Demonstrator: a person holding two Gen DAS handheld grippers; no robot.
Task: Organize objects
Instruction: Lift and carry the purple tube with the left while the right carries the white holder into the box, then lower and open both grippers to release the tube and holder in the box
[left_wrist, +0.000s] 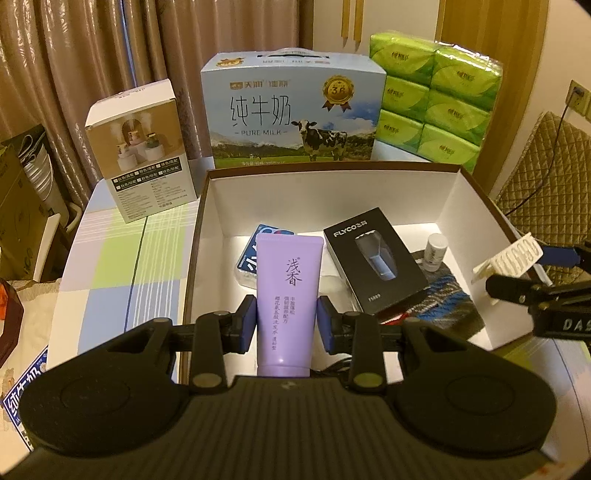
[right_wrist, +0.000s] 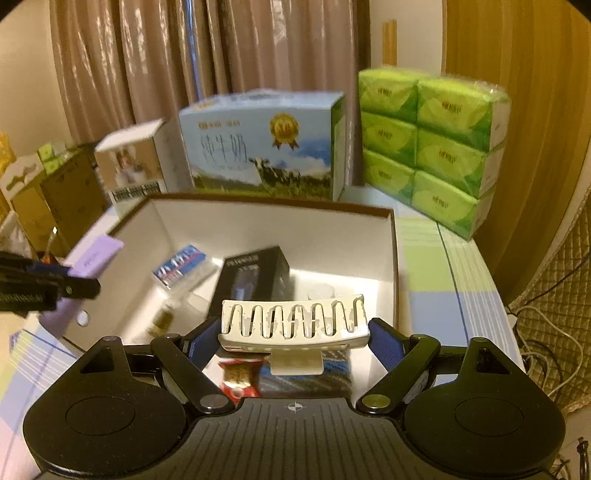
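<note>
"PURE MILK" on the milk carton (left_wrist: 293, 110); "FLYCO" on the black box (left_wrist: 373, 258).

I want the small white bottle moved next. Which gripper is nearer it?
Right. The right gripper, holding a white hair clip, hovers beside the small white bottle; the left gripper, gripping a purple tube, is farther away.

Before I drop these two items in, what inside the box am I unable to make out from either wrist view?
- Blue packet: left wrist view, mostly covered by the purple tube held in the left tool.
- Red wrapper and striped cloth: right wrist view, partly behind the white hair clip in the right tool.
- Small bottle: right wrist view, blurred.
- Box near wall: cut off by both tools.
</note>
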